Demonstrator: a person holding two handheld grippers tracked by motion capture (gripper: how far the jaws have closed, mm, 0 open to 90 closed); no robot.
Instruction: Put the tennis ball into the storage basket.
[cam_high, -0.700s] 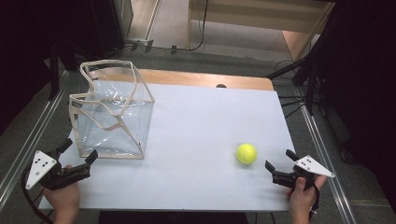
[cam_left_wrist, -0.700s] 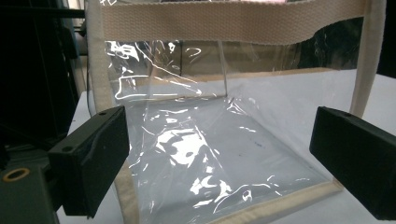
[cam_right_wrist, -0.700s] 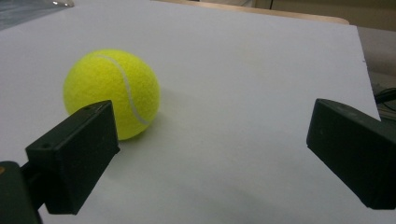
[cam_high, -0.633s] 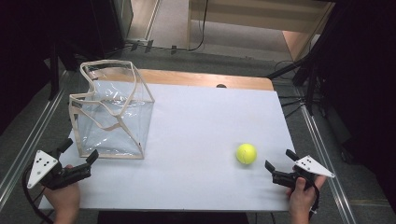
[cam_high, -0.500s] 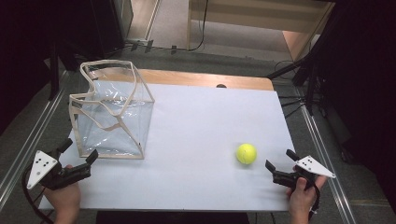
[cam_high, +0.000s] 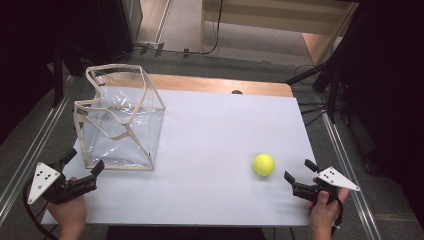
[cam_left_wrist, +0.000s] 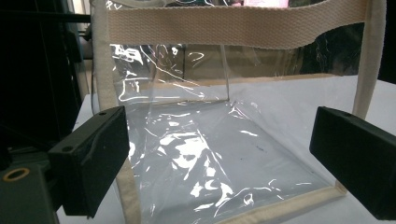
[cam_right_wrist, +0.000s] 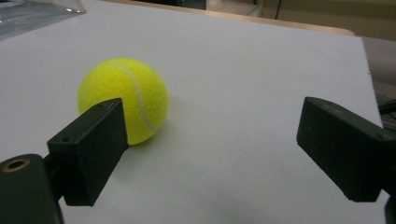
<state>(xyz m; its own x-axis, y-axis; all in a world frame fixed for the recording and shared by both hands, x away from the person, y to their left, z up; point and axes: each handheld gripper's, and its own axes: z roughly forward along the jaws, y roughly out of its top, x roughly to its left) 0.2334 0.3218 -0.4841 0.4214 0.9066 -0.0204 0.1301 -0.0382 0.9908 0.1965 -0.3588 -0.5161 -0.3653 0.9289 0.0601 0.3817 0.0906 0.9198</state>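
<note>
A yellow tennis ball (cam_high: 263, 164) lies on the white table toward the front right. My right gripper (cam_high: 299, 170) rests just right of it, open with nothing between its jaws; in the right gripper view the ball (cam_right_wrist: 123, 98) sits ahead, beyond the left jaw of the right gripper (cam_right_wrist: 210, 149). A clear plastic bag (cam_high: 120, 120) with beige fabric trim stands upright and open at the left. My left gripper (cam_high: 85, 160) is open at the bag's front left corner. In the left gripper view the bag (cam_left_wrist: 210, 154) stands close ahead of the spread jaws of the left gripper (cam_left_wrist: 219, 158).
The white table top (cam_high: 215, 130) has a wooden strip along its back edge with a small dark spot (cam_high: 236, 92). Metal rails (cam_high: 345, 165) run along both sides. Cables lie on the floor behind and to the right.
</note>
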